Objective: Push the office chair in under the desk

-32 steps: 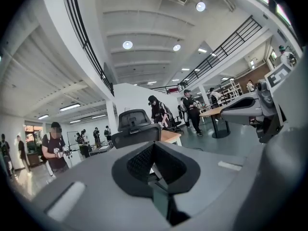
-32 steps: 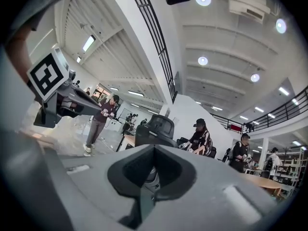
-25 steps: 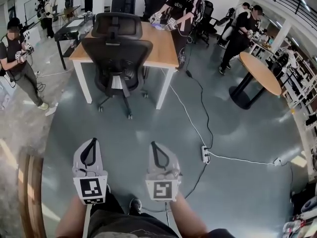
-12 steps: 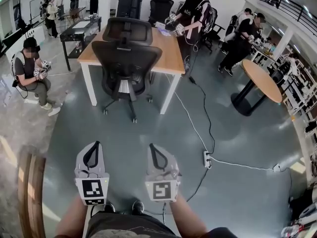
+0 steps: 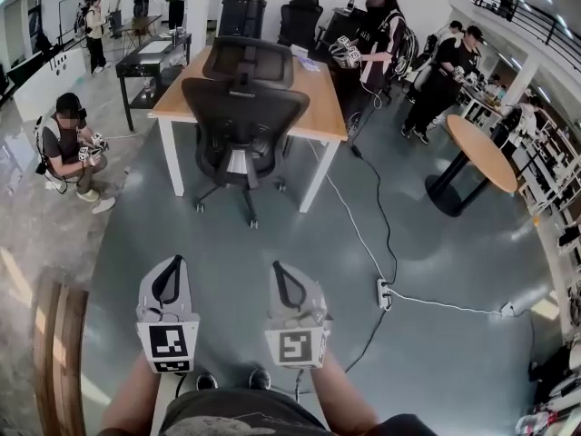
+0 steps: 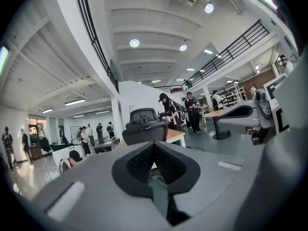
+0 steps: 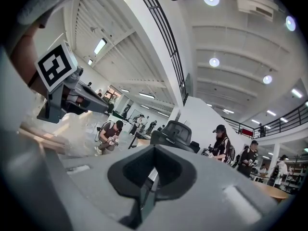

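Both closed: left gripper [image 5: 172, 262], right gripper [image 5: 279, 266]; office chair [image 5: 243, 116] seemingly well ahead.

We're in a big open-plan office hall; a wooden surface [image 5: 320, 116] with an office chair [image 5: 241, 116] at it, a round table [image 5: 481, 148], a power strip [image 5: 384, 293] cabled across the grey floor [image 5: 272, 243]; mezzanine railing [image 6: 231, 49] and ceiling lights [image 6: 134, 43] overhead.

No readable text, labels or numbers appear anywhere.

Office chair [image 5: 243, 107] backrest hides seat, part of desk [image 5: 318, 107]; forearms [image 5: 345, 398] cut off at bottom edge.
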### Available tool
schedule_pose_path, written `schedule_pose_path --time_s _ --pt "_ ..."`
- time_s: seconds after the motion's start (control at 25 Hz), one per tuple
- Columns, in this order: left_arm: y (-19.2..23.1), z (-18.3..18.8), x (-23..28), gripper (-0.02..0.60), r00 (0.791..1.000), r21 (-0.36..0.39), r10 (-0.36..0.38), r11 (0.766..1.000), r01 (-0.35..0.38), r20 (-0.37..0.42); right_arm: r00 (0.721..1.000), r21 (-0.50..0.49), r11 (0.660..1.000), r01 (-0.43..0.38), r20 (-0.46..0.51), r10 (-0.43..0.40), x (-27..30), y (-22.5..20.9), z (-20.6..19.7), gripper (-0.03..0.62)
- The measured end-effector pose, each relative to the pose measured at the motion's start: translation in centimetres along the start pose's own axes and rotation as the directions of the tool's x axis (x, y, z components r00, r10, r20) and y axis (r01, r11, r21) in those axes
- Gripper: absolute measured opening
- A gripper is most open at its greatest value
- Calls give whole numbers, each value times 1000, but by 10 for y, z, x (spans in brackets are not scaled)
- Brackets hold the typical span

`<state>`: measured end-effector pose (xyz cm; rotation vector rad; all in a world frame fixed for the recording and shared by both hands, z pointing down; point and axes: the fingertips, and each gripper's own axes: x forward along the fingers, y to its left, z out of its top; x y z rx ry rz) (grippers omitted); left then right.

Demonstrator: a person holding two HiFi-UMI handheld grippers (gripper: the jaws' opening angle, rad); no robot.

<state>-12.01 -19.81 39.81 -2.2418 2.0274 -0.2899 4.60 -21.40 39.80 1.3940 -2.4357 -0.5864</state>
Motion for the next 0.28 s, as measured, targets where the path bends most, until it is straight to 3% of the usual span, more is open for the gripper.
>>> schedule_pose_path --time_s 0.28 --pt "-2 -1 -5 18 999 -21 -28 999 28 17 1000 9 1000 7 14 -7 -4 -1 4 -11"
